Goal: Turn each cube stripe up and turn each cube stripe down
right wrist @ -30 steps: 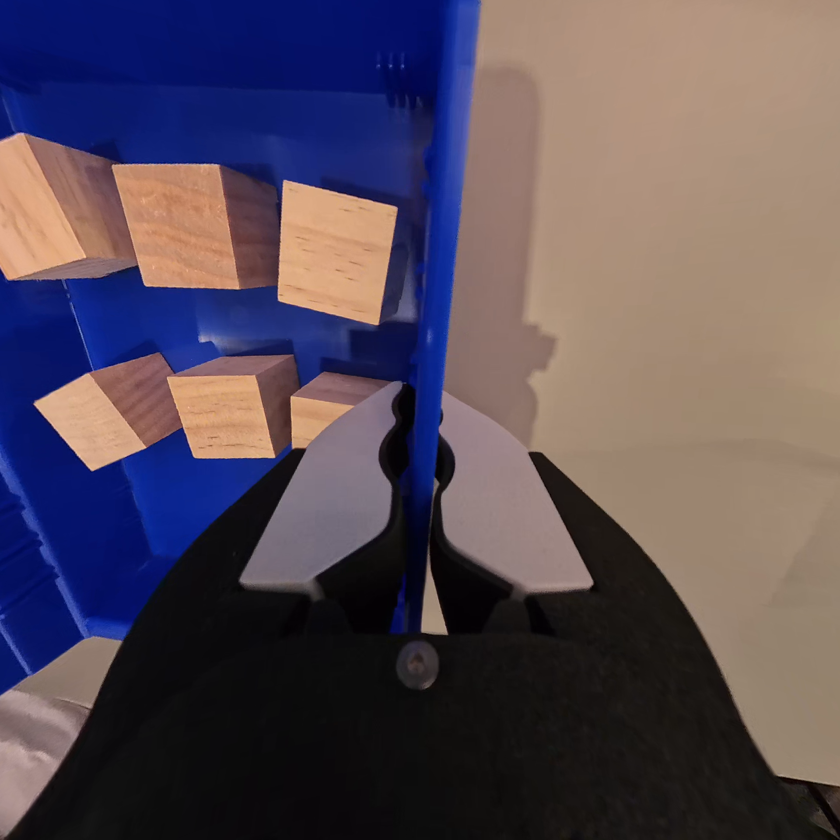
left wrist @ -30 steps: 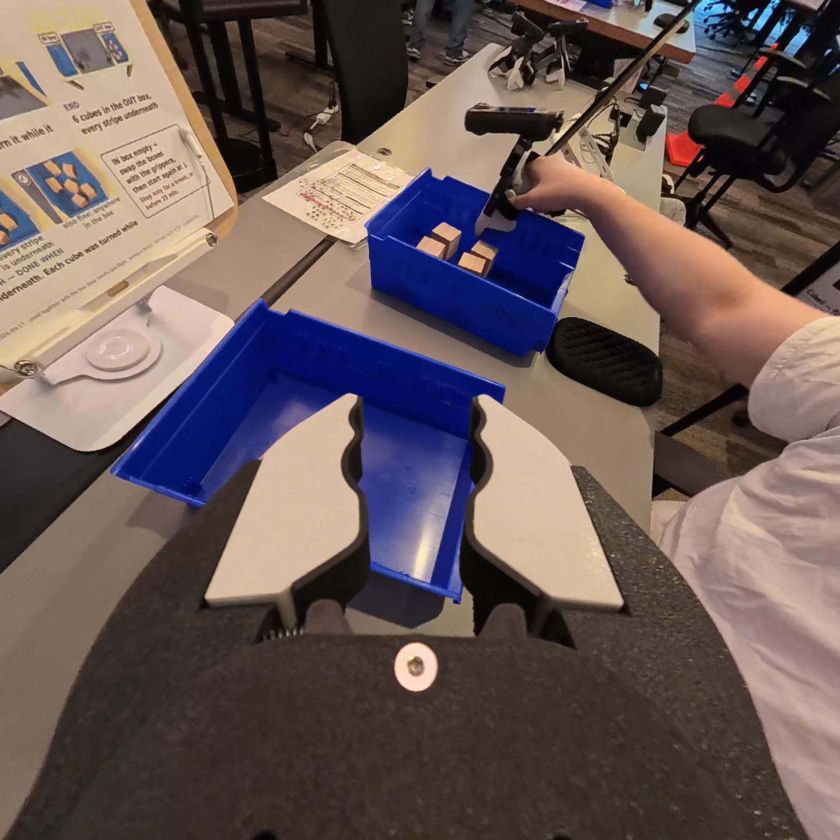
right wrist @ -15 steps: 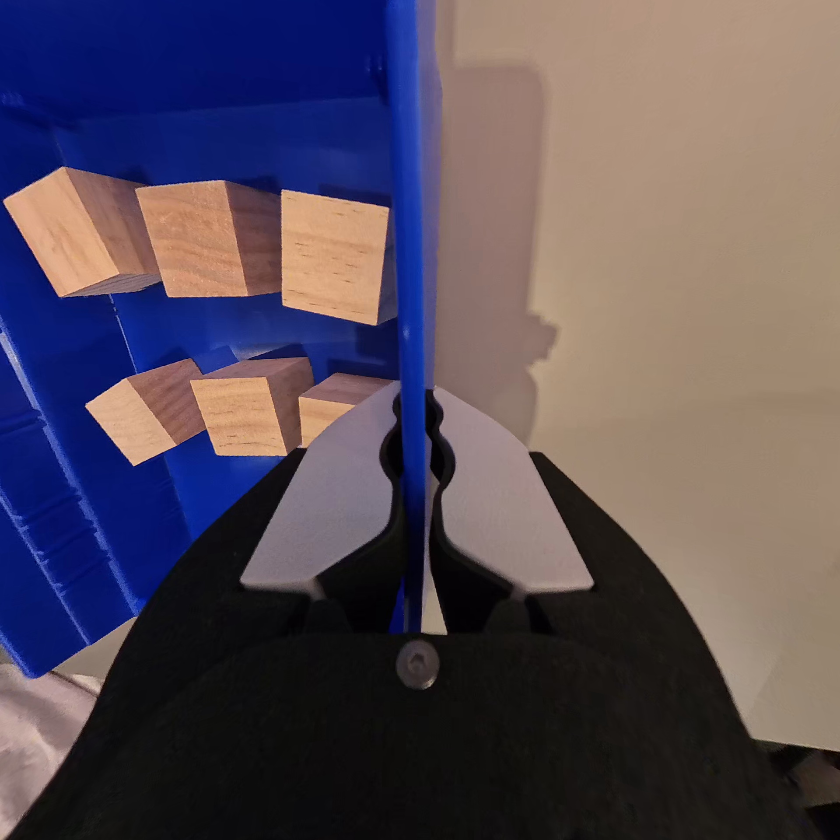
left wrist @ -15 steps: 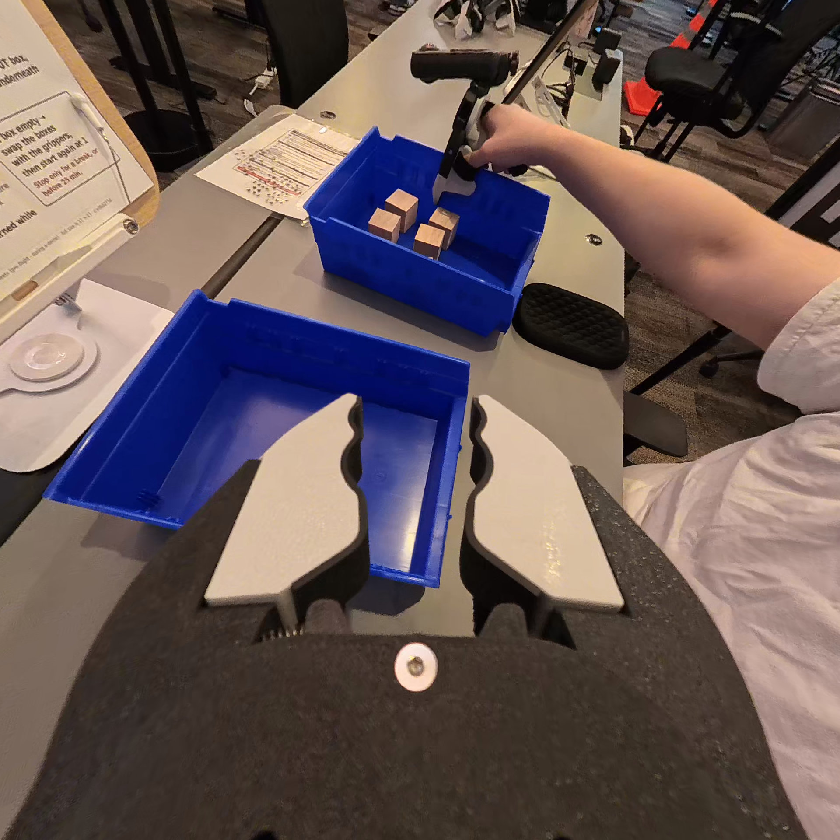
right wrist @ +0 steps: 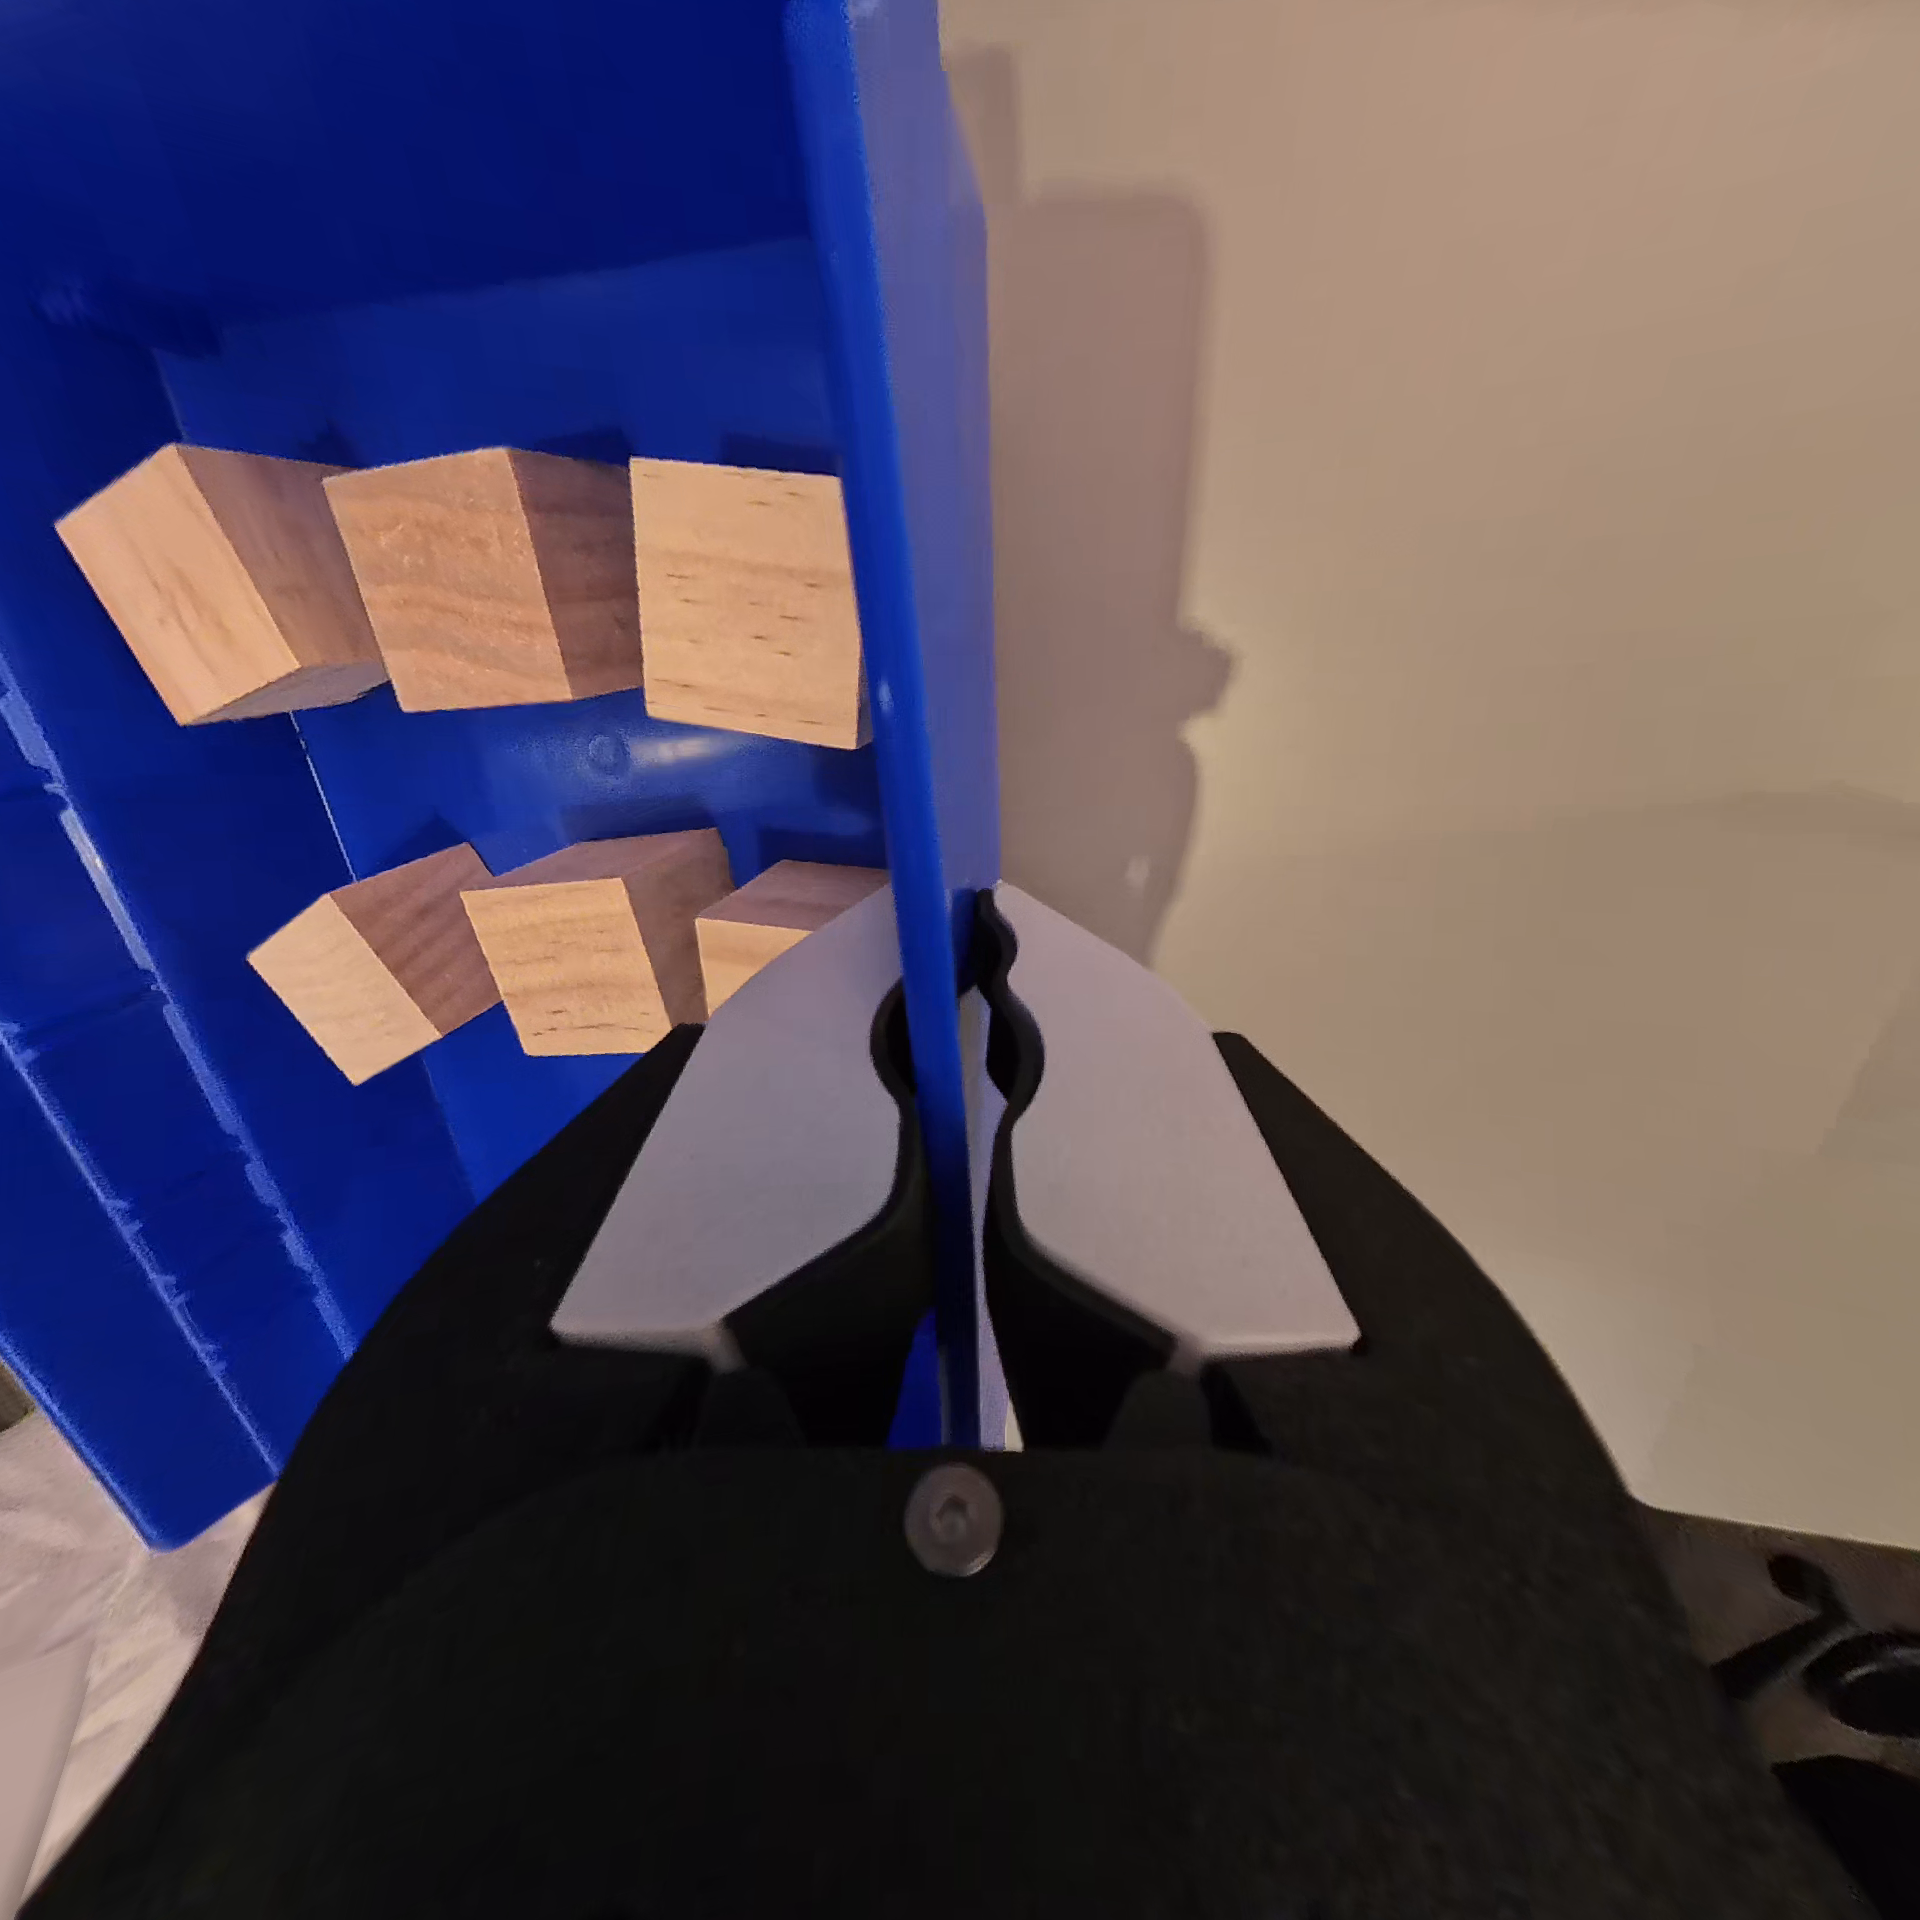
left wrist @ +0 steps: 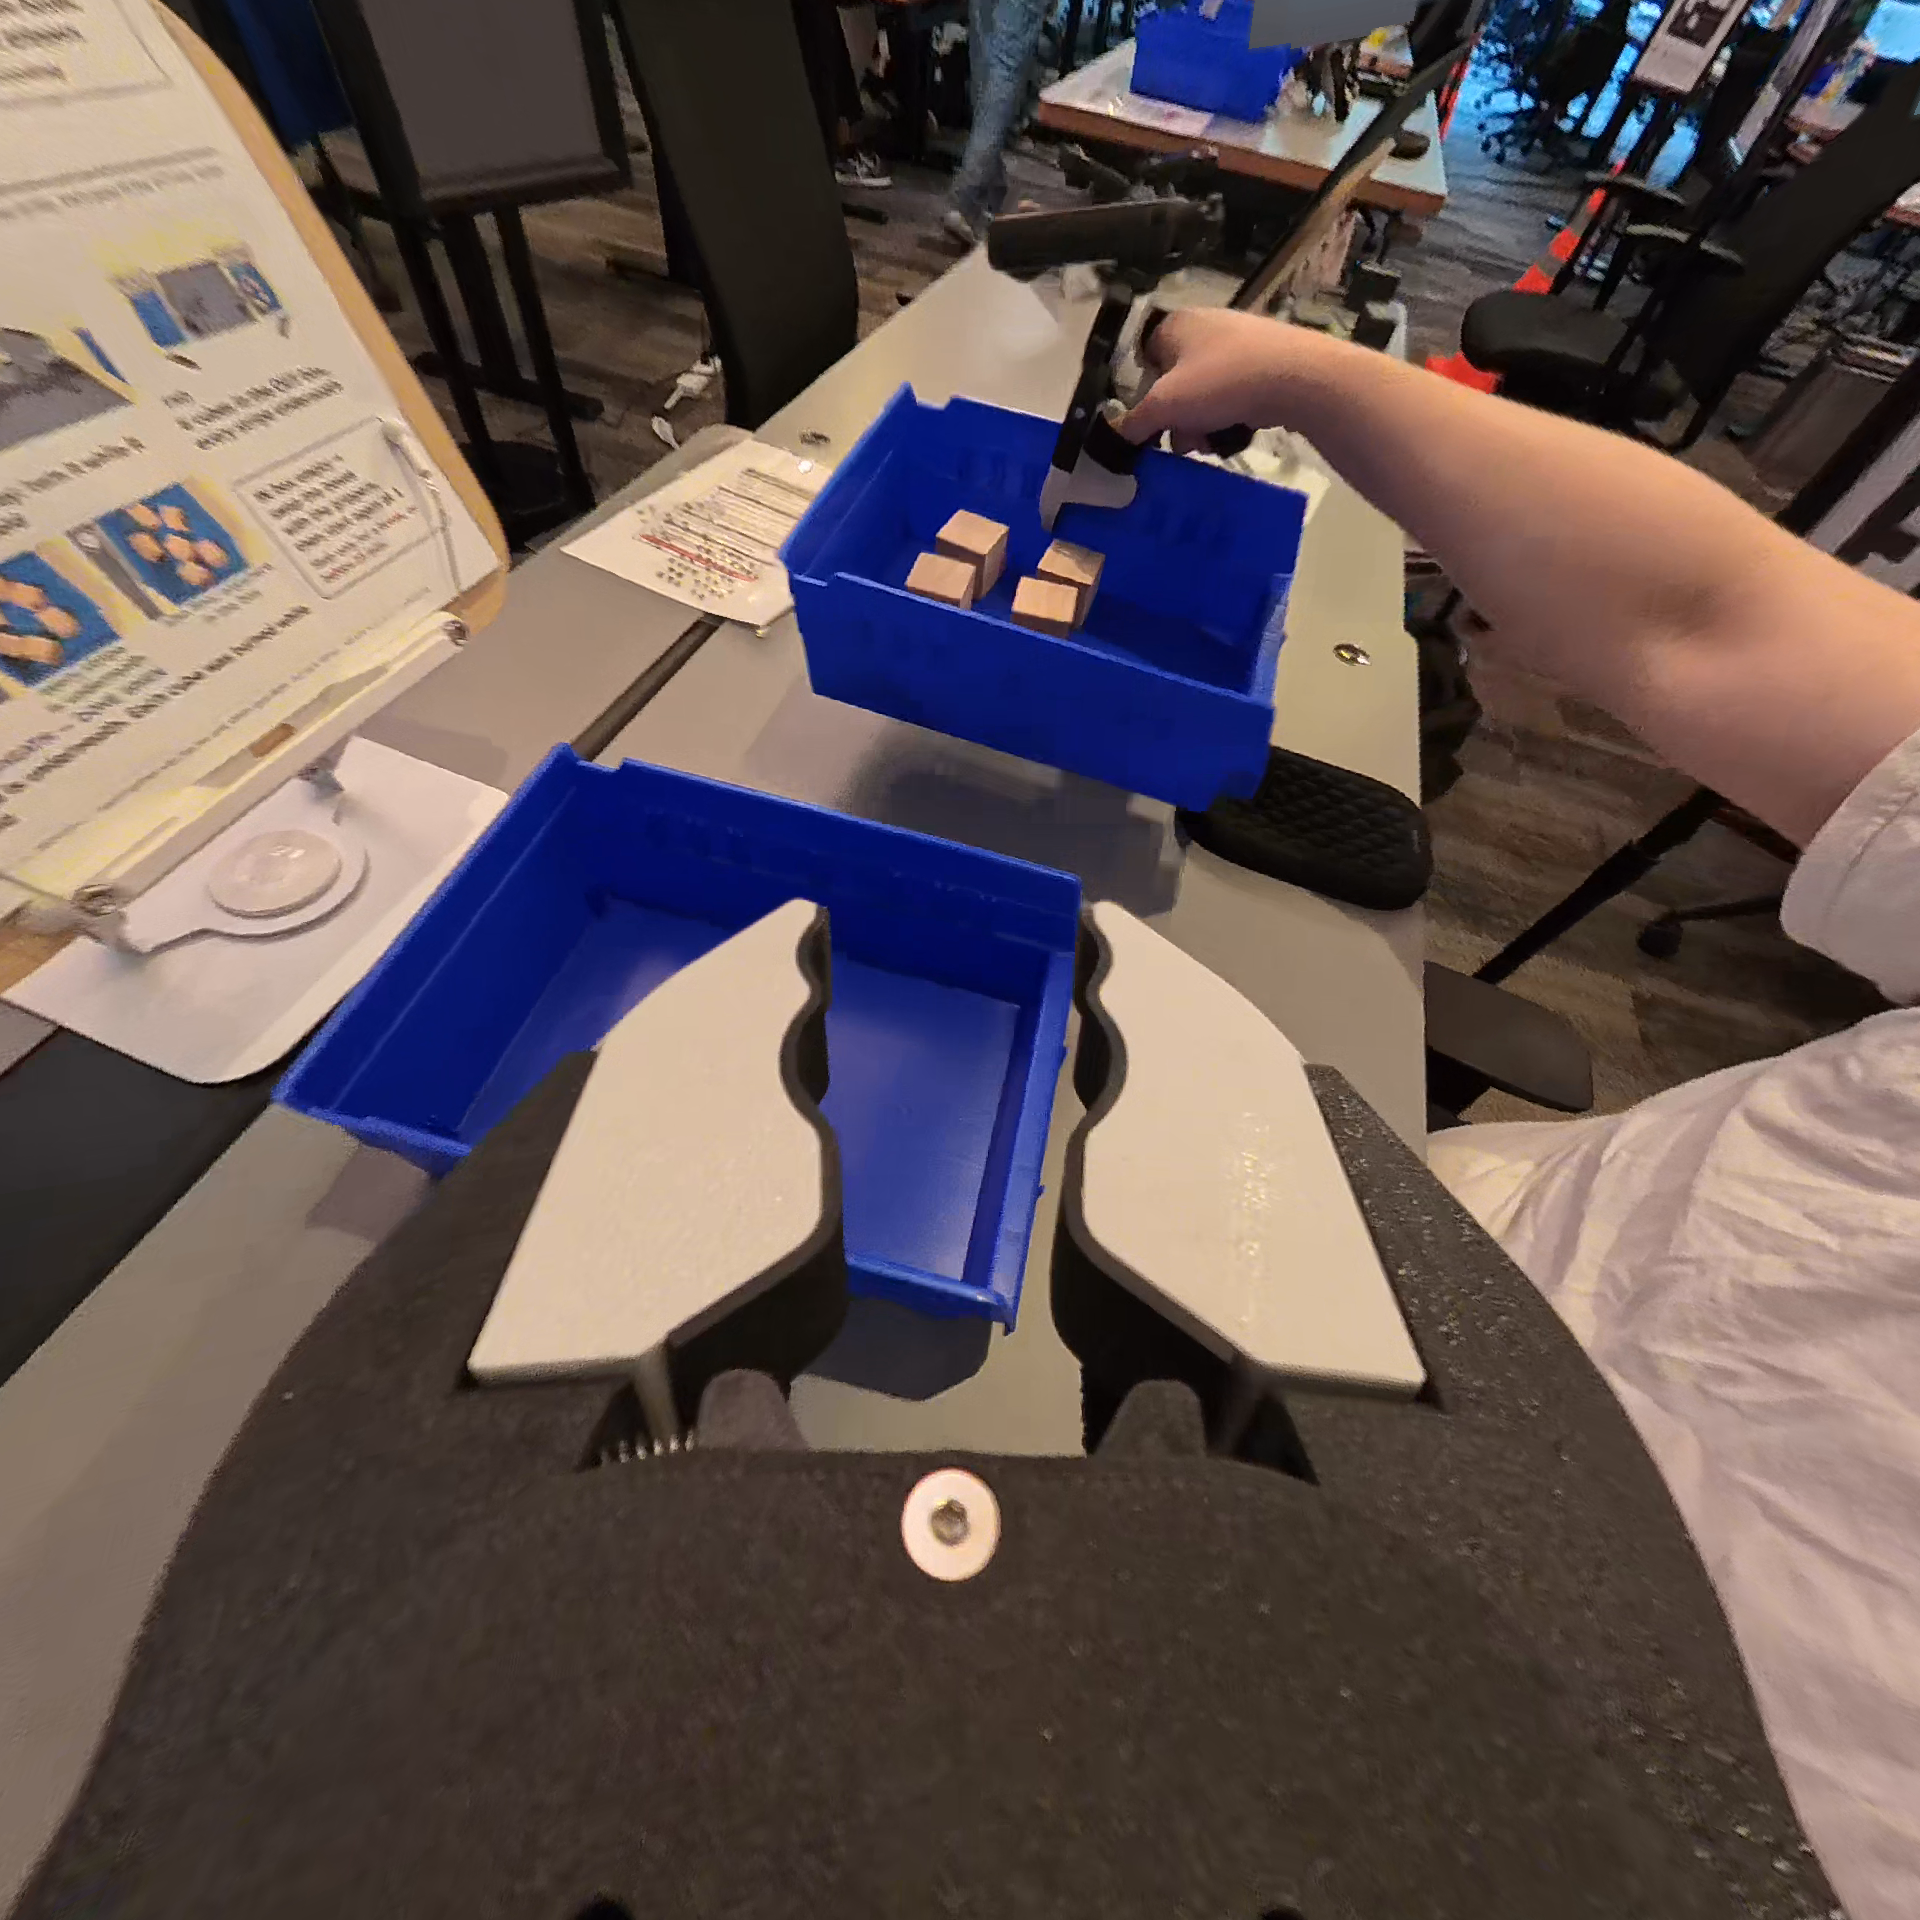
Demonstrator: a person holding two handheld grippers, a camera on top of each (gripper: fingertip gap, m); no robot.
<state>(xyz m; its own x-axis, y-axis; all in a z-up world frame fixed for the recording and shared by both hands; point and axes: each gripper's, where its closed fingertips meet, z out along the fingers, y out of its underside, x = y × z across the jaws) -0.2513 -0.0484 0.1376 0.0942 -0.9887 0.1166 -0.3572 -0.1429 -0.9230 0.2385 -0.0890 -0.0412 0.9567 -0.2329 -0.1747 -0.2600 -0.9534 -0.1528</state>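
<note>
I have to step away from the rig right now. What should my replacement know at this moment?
Right claw: shut on the side wall of the blue bin with cubes, which looks lifted off the grey table.
Left claw: open, holding nothing, above the empty blue bin.
Six wooden cubes lie in the held bin; no stripe shows on them.
Done: nothing visibly turned.
Left: set the bin down, then turn every cube.
</note>
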